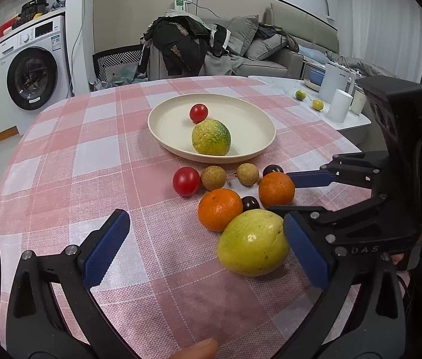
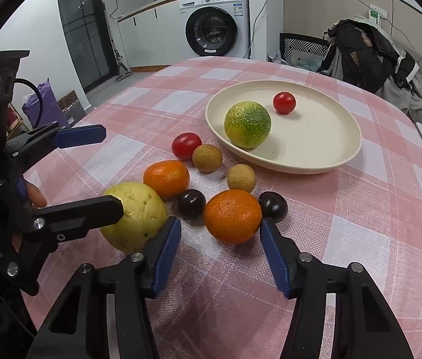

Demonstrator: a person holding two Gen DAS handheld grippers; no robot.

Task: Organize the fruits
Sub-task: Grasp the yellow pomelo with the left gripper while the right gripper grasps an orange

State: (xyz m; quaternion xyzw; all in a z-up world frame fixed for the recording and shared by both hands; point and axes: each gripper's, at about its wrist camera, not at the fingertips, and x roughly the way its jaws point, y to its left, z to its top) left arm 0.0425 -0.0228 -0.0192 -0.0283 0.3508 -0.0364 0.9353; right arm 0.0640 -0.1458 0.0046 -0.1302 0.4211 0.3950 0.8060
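Left wrist view showed the left gripper (image 1: pixel 208 248) spread wide and low over the checked tablecloth (image 1: pixel 70 155), its right finger just beside the yellow-green guava (image 1: pixel 253 243), its left finger well apart from any fruit; nothing was held. That wide spread looked suited to the guava, the largest loose fruit, so I judged it the left hand's likely target, though the fruit sat off to one side rather than between the fingers. Right wrist view showed the right gripper (image 2: pixel 221 255) also released, its fingers flanking the nearer orange (image 2: pixel 232 216) without yet pinching it, which suggested that a grasp on this one was being lined up. On the cream plate (image 2: pixel 324 155) a mottled green citrus (image 2: pixel 247 124) and one cherry tomato (image 2: pixel 284 102) already lay, so the plate appeared to be the collecting place. Off the plate, clustered just in front of it, lay a second orange (image 2: pixel 166 178), another cherry tomato (image 2: pixel 186 145), two tan longans (image 2: pixel 207 158), and two dark plums (image 2: pixel 191 203). Packed so closely, the neighbouring plums risked being nudged when the fingers closed.
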